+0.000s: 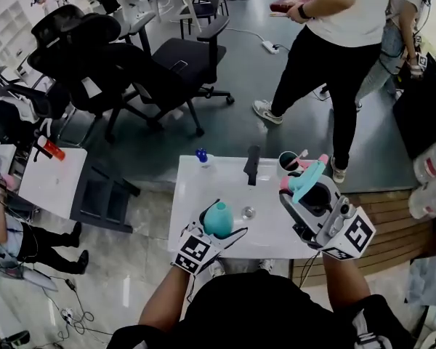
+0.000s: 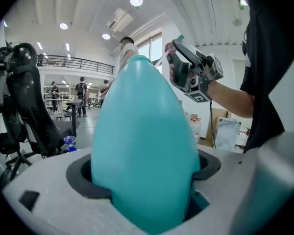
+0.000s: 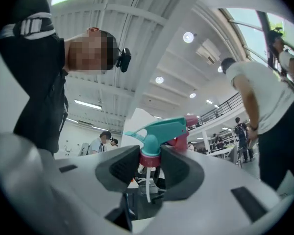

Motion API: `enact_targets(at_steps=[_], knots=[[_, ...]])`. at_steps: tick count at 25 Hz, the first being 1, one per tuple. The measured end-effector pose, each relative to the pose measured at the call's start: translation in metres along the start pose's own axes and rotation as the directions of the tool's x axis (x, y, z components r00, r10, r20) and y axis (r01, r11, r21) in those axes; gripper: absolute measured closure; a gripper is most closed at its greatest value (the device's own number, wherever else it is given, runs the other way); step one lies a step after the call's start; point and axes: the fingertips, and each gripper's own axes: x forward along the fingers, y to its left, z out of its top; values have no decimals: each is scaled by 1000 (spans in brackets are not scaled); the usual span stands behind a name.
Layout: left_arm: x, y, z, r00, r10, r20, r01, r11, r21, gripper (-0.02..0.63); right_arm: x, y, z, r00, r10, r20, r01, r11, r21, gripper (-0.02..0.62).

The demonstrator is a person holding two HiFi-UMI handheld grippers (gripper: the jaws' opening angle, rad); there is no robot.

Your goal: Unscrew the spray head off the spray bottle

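Toward six o'clock on the white table (image 1: 203, 195), the left gripper (image 1: 219, 229) has its jaws closed around the belly of the teal spray bottle (image 2: 144, 141), the pads pressing on its smooth egg-shaped wall. At about three o'clock from it and well apart, the right gripper (image 3: 149, 166) is raised, its jaws pinching the pink collar of the spray head (image 3: 159, 133) with the teal trigger above them and the thin dip tube (image 3: 147, 185) hanging free below. The head looks fully off the bottle, so what remains is to set both down safely. Trouble could come from the bottle's shape: a tapered, slick wall may squeeze out of the jaws if the grip tightens or the hand tips. Its mouth shows in no view, so I cannot tell how it leans; if it is open and tilted, any liquid inside could spill onto the table. The head is held only by a narrow collar and could swivel or drop, and the tube may drip. A cup (image 1: 288, 163) at twelve o'clock from the right gripper and a small blue bottle (image 1: 201, 156) at the far edge could be knocked by a careless swing.
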Motion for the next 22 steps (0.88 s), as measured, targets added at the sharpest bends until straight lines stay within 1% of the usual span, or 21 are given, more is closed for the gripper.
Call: enact_targets(at_steps=[4, 7, 10, 13, 17, 22], knots=[[-8, 24, 9, 993, 115, 25, -115, 993, -2, 130, -12, -17, -15, 994, -102, -47, 102, 995, 2, 459], [-13, 38, 23, 978, 199, 62, -200, 980, 17, 130, -19, -25, -33, 982, -164, -97, 167, 986, 17, 459], [-17, 44, 37, 962, 252, 106, -255, 967, 24, 130, -26, -29, -54, 965, -216, -151, 222, 975, 22, 460], [-15, 45, 49, 951, 274, 143, -281, 959, 29, 130, -38, -30, -77, 941, -270, -202, 274, 962, -9, 460], [-11, 43, 62, 945, 278, 174, -291, 955, 51, 130, -52, -33, -106, 911, -318, -262, 318, 947, -45, 460], [-15, 45, 71, 933, 296, 203, -312, 949, 52, 130, -68, -38, -127, 868, -375, -325, 378, 924, -57, 460]])
